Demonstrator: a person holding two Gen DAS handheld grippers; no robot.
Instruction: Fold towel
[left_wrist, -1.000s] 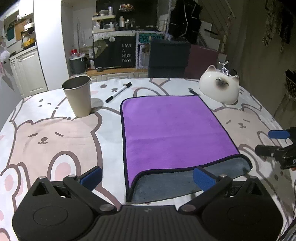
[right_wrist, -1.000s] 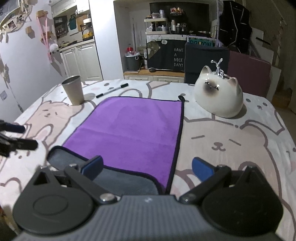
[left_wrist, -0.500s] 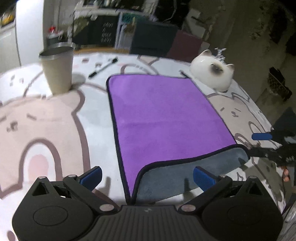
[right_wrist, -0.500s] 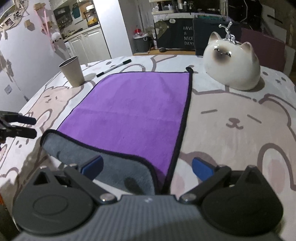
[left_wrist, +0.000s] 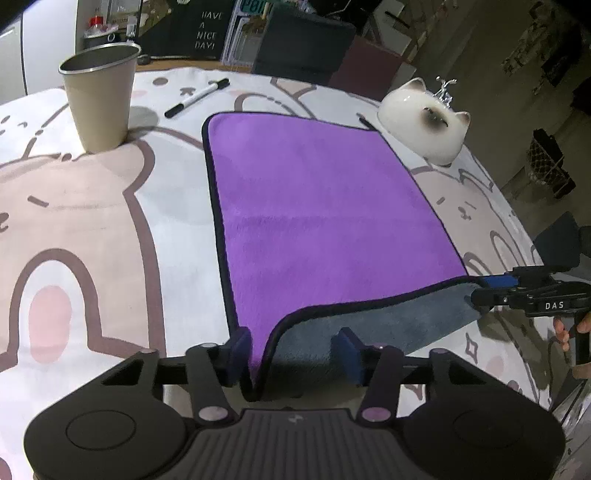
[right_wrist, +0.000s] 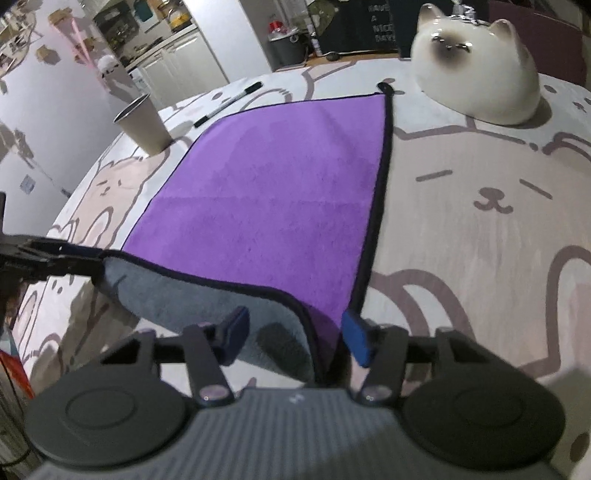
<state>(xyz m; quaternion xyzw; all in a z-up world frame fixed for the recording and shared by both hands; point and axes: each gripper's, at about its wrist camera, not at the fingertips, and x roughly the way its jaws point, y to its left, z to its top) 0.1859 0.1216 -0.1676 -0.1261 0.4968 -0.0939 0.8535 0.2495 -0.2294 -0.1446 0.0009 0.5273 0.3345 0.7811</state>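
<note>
A purple towel with a grey underside and black trim lies flat on the bear-print tablecloth; its near edge is turned up, showing grey. My left gripper straddles the near left corner, its jaws partly closed with a gap still around the cloth. My right gripper straddles the near right corner the same way. The right gripper also shows in the left wrist view at the grey corner. The towel also shows in the right wrist view.
A metal cup stands left of the towel, with a black marker beyond it. A white ceramic cat sits at the towel's far right corner. The table edge falls away on the right; kitchen cabinets stand behind.
Both grippers have moved forward and down onto the towel's near corners. Their jaws have narrowed from wide open to a smaller gap around the cloth.
</note>
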